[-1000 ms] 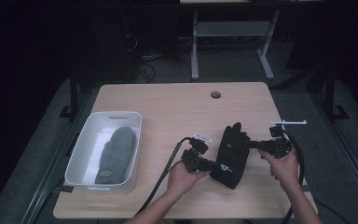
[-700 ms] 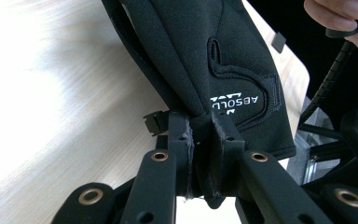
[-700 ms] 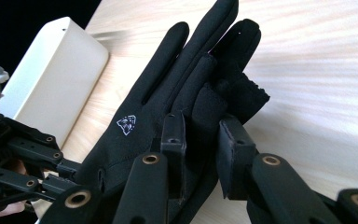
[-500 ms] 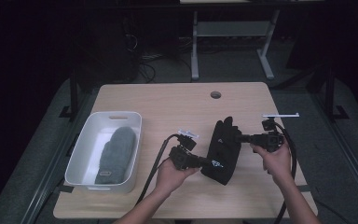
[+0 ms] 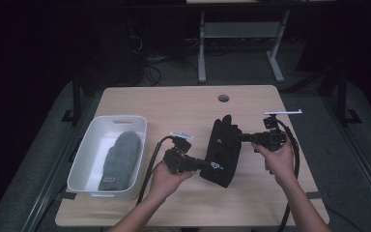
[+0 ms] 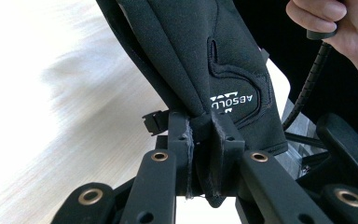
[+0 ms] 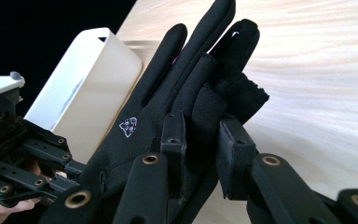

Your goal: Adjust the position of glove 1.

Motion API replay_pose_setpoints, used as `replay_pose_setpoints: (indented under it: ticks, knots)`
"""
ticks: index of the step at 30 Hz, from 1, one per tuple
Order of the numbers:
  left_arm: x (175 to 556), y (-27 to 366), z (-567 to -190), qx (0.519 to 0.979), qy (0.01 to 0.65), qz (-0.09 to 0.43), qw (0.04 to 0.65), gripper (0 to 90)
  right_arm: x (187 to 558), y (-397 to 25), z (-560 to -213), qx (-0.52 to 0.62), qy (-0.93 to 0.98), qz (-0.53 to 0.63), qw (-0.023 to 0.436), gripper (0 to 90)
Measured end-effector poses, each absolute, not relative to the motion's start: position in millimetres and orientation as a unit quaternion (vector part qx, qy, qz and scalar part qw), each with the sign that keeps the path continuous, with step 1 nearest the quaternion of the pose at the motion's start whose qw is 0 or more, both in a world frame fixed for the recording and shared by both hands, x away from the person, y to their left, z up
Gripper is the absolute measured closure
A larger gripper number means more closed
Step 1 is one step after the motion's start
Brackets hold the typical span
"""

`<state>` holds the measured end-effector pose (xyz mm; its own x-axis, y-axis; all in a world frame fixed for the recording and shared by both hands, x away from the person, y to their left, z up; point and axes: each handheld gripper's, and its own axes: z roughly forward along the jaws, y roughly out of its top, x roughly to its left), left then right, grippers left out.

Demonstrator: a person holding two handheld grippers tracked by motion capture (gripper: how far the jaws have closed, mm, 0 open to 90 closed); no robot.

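Observation:
A black glove (image 5: 223, 150) hangs stretched between both grippers above the middle of the wooden table (image 5: 183, 104). My left gripper (image 5: 206, 165) is shut on its cuff end; the left gripper view has the cuff (image 6: 214, 93) pinched between the jaws (image 6: 204, 140). My right gripper (image 5: 237, 137) is shut on the finger side, and the right gripper view has the black glove (image 7: 186, 93) fingers clamped between its pads (image 7: 200, 135). A grey mitten (image 5: 118, 157) lies inside the white bin (image 5: 82, 154) at the left.
The white bin (image 7: 88, 84) stands close behind the glove in the right gripper view. A round cable hole (image 5: 223, 98) sits near the table's far edge. Black cables trail from both grippers. A metal desk frame (image 5: 241, 43) stands on the floor beyond the table.
Both grippers, still shut on the black glove, have carried it a little left and away from the person over the table.

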<state>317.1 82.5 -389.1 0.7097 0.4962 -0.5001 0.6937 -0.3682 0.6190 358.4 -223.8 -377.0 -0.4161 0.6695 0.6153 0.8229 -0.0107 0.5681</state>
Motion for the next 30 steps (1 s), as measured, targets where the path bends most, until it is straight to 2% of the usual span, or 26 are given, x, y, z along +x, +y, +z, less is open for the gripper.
replay_pose_setpoints:
  ticks: [30]
  knots:
    - [320, 145, -364, 0.802, 0.384, -0.087, 0.449, 80.4, 388, -161, -344, -0.497, -0.714, -0.482, 0.102, 74.0]
